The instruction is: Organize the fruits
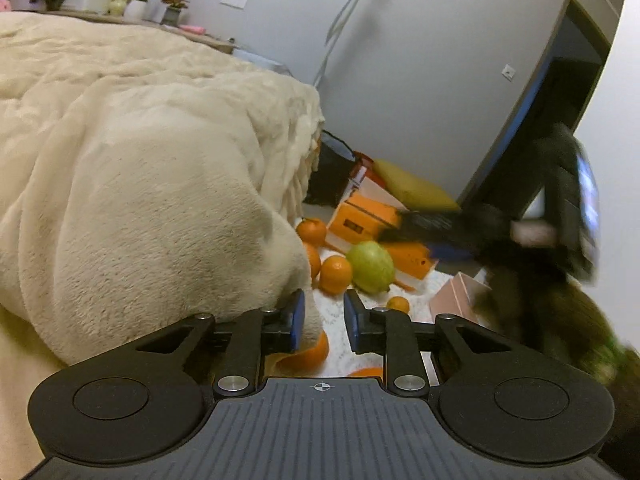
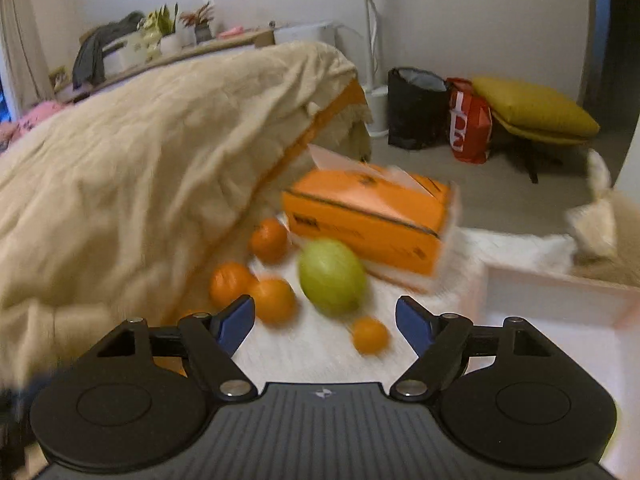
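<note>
Several oranges (image 2: 272, 300) and one big green fruit (image 2: 333, 276) lie on a white rug beside a blanket-covered bed. A small orange (image 2: 370, 335) lies nearest. My right gripper (image 2: 325, 320) is open and empty, held just short of the fruits. In the left wrist view the green fruit (image 1: 370, 267) and oranges (image 1: 335, 274) lie ahead, and an orange (image 1: 310, 354) sits under my left gripper (image 1: 324, 320), whose jaws stand narrowly apart and empty. The right gripper shows blurred at the right there (image 1: 424, 226).
A cream blanket (image 1: 140, 184) hangs off the bed on the left. An orange box (image 2: 368, 216) lies behind the fruits. A pale pink open box (image 2: 552, 312) is at the right. A black bag (image 2: 416, 108), red bag (image 2: 468, 124) and yellow cushion (image 2: 532, 108) stand by the wall.
</note>
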`<state>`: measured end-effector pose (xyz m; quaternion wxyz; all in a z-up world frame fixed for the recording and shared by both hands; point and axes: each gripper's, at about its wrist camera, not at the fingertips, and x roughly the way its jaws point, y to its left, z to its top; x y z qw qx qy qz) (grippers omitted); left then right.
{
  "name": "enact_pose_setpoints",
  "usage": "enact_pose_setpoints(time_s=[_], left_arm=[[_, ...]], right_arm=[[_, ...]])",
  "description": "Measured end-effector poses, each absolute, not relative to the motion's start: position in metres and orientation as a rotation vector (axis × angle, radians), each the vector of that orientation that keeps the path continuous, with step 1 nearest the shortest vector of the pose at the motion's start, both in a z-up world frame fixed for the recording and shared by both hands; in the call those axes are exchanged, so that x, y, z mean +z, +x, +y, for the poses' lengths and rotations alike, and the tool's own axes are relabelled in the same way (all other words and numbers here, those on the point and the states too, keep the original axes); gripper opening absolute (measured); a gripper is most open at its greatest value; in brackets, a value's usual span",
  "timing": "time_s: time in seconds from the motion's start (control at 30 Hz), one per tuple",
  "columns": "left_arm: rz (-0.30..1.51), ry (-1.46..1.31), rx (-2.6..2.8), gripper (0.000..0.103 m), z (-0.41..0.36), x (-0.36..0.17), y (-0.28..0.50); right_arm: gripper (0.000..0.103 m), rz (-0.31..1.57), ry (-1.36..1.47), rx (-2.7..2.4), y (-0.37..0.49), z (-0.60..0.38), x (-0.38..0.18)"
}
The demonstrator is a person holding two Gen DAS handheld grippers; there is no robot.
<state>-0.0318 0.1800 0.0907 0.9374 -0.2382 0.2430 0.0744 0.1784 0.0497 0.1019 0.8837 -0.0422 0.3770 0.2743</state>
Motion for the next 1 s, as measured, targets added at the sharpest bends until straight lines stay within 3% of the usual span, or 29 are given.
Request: enact_pose_setpoints(time_s=[0.03, 0.1, 0.17, 0.37, 0.57, 0.63, 0.7, 0.77, 0.87, 1.0], left_arm=[[0.496, -0.489, 0.147, 0.025, 0.181, 0.09, -0.034], [0.492, -0.498, 0.134, 0.025, 0.183, 0.089, -0.036], [0.486, -0.512, 0.124, 0.025, 0.186, 0.089, -0.037], [0.466, -0.533, 0.104, 0.025, 0.19, 0.087, -0.04], [0.457, -0.549, 0.085, 0.025, 0.196, 0.085, -0.04], [0.455, -0.557, 0.08, 0.025, 0.199, 0.085, -0.04], [0.445, -0.569, 0.081, 0.025, 0.2, 0.086, -0.04], [0.44, -0.569, 0.086, 0.025, 0.199, 0.085, -0.038], [0.466, -0.532, 0.089, 0.025, 0.191, 0.085, -0.035], [0.471, -0.511, 0.059, 0.025, 0.184, 0.087, -0.035]], right_arm=[[0.067, 0.763, -0.11, 0.581, 0.179, 0.062, 0.101], [0.045, 0.743, -0.215, 0.622, 0.184, 0.094, 0.097], [0.041, 0.74, -0.303, 0.653, 0.188, 0.123, 0.089], [0.04, 0.613, -0.445, 0.55, 0.202, 0.167, 0.064], [0.039, 0.735, -0.447, 0.606, 0.24, 0.181, 0.051], [0.036, 0.852, -0.49, 0.651, 0.24, 0.177, 0.049], [0.024, 0.985, -0.464, 0.706, 0.234, 0.156, 0.061], [0.024, 0.991, -0.368, 0.764, 0.229, 0.125, 0.087], [0.044, 0.923, -0.289, 0.726, 0.235, 0.113, 0.108], [0.046, 0.916, -0.321, 0.711, 0.244, 0.141, 0.087]])
